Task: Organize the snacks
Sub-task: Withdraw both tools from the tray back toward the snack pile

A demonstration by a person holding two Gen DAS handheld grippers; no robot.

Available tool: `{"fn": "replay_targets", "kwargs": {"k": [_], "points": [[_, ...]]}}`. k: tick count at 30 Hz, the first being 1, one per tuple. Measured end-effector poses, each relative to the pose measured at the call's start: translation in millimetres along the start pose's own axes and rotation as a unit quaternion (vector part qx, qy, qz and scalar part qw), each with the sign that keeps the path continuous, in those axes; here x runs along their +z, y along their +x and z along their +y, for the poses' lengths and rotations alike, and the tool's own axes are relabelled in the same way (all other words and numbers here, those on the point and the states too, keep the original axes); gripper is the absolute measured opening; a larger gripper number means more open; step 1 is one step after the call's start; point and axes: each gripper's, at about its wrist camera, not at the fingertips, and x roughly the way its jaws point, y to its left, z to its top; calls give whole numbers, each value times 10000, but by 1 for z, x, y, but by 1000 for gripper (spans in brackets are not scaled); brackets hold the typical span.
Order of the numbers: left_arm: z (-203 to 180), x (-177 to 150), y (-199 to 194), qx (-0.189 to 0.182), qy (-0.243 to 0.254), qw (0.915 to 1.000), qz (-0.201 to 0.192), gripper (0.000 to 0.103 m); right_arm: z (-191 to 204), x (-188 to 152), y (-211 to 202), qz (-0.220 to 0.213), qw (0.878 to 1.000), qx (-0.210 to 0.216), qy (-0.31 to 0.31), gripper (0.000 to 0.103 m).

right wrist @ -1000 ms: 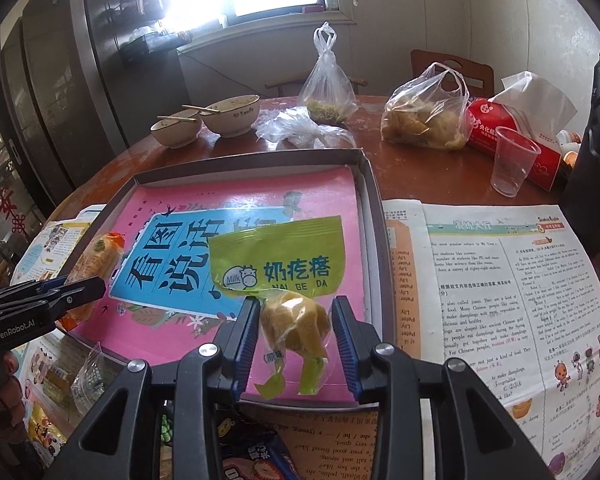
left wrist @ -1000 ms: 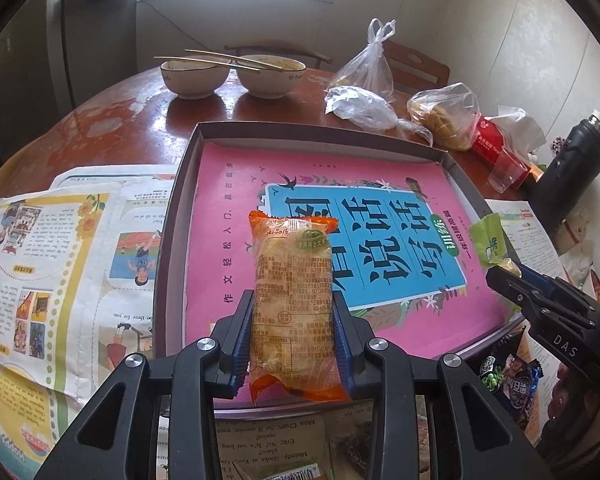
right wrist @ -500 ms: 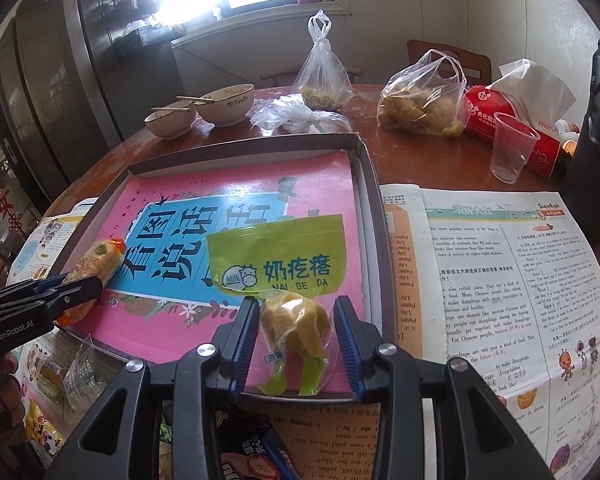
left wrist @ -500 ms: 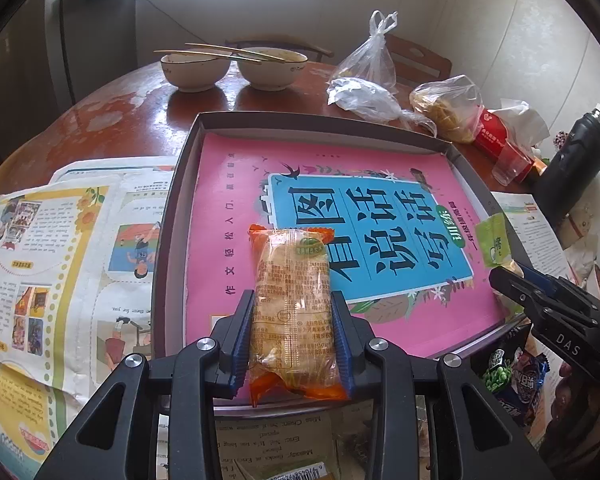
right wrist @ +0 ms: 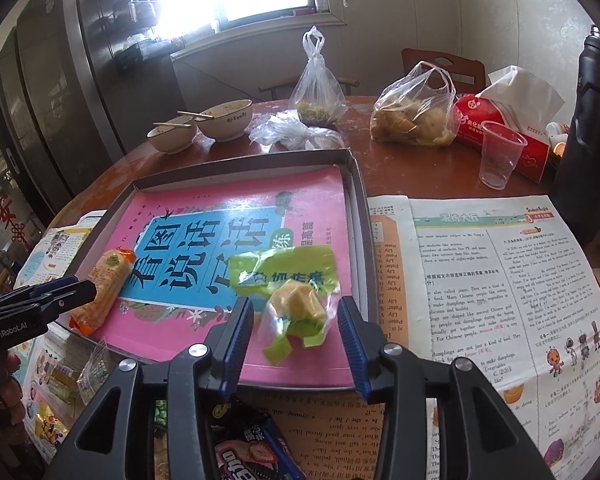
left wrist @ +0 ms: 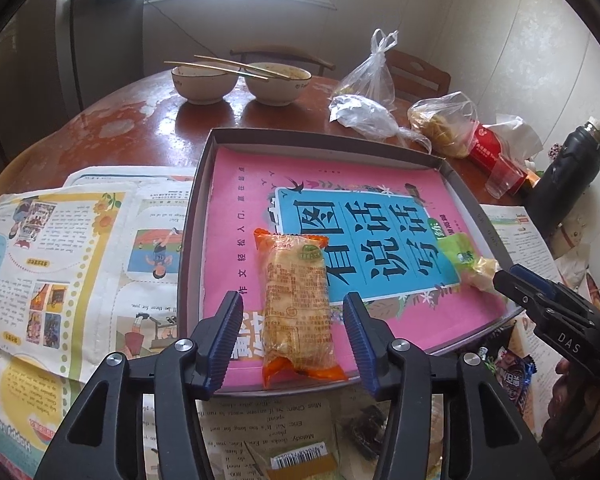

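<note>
A shallow grey tray (left wrist: 204,184) lined with a pink and blue book cover lies on the table. An orange cracker packet (left wrist: 298,304) lies in its near left part, between the open fingers of my left gripper (left wrist: 294,338), not touched. A green and clear snack packet (right wrist: 290,300) lies in the tray's near right part, between the open fingers of my right gripper (right wrist: 296,344). The tray (right wrist: 358,216) and the orange packet (right wrist: 106,284) also show in the right wrist view. The green packet (left wrist: 466,258) and right gripper (left wrist: 508,280) show in the left wrist view.
Loose snack packets (right wrist: 256,452) lie below the tray's near edge on newspaper (right wrist: 500,280). Two bowls with chopsticks (left wrist: 240,82), plastic bags (left wrist: 440,124), a tissue pack (right wrist: 500,136), a clear cup (right wrist: 500,154) and a black flask (left wrist: 564,176) stand behind and right.
Both grippers have opened and let go of their packets, which now lie in the tray. Both have drawn back slightly.
</note>
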Motion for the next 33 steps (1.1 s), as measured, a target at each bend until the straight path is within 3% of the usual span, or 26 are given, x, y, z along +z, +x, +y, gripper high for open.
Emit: {"fn": "replay_targets", "kwargs": {"k": [14, 33], "points": [[0, -9, -43, 3, -4, 9993, -382, 75, 2, -2, -39, -475, 9988, 102, 23, 67], [-17, -41, -79, -447, 425, 9978, -258, 77, 24, -18, -69, -604, 9973, 302, -286, 73]]}}
